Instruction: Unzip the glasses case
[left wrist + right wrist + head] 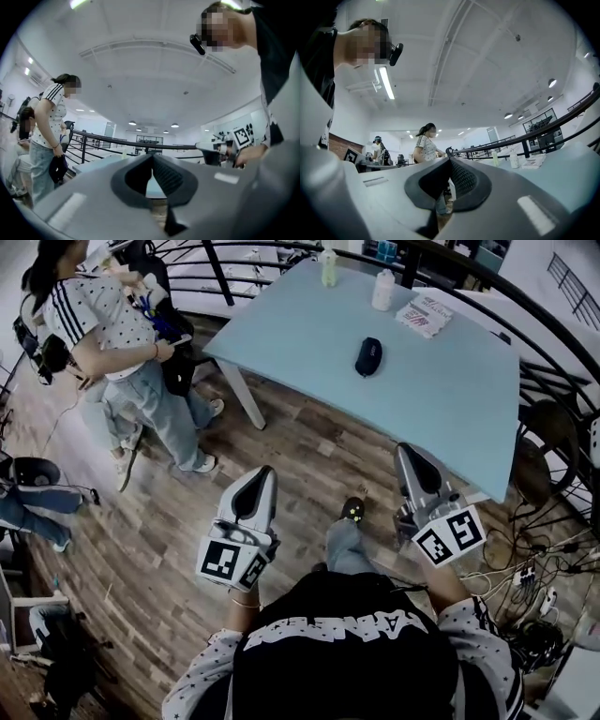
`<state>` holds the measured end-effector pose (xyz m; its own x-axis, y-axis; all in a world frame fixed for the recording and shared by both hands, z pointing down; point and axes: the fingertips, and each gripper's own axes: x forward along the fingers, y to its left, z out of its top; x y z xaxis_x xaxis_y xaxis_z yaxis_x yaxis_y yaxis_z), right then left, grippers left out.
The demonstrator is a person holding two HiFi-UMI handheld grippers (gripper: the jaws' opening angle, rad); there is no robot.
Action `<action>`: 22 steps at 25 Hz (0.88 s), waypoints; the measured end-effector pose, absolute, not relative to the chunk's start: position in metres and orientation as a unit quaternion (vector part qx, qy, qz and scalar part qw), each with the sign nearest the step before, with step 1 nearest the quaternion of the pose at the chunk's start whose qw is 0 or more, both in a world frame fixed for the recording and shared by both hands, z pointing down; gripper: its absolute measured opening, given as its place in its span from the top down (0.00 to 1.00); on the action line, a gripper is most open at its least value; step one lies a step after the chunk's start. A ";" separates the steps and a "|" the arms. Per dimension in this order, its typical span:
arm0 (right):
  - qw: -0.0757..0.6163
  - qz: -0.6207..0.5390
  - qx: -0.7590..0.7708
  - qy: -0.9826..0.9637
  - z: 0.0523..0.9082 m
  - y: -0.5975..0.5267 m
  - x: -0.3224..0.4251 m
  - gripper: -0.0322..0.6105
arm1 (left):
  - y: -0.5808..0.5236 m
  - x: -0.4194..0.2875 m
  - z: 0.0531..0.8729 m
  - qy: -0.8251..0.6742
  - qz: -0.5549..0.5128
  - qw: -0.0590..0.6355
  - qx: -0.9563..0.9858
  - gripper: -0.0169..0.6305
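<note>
"One glasses case (368, 356) is lying on the pale blue table (450, 399), dark and oval, with nothing touching it. The zip is too small for me to make out."
"How is it lying?"
"Its long axis is running away from the person, with the far end leaning a little to the right."
"And the tools?"
"Both are hanging over the wooden floor, short of the table edge. The right gripper (404, 448) is pointing forward, jaws pressed together and holding nothing. The left gripper (266, 471) is looking the same, closed and empty."
"Which one is nearer?"
"The right one. The case is lying ahead of it and slightly to its left, well apart. I am judging that both must be reaching forward over the table, and opening, before any grip"
</note>
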<state>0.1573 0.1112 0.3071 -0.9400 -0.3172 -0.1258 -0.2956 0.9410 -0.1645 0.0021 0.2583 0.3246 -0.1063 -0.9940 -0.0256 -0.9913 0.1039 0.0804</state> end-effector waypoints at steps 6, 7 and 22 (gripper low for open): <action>0.092 -0.083 -0.139 0.983 0.302 0.072 0.120 0.95 | 0.231 -0.039 0.321 -0.760 -0.038 0.021 0.648 0.97; 0.091 -0.084 -0.138 0.983 0.304 0.065 0.115 0.95 | 0.225 -0.045 0.321 -0.763 -0.037 0.019 0.645 0.97; 0.052 -0.140 -0.169 0.974 0.356 -0.056 0.085 0.95 | 0.103 -0.079 0.345 -0.748 -0.016 0.061 0.660 0.97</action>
<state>0.0850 -0.0561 0.3556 -0.9375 -0.3440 -0.0531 -0.3150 0.9034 -0.2908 -0.0786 0.1031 0.3446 -0.1206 -0.9902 0.0701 -0.9864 0.1275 0.1035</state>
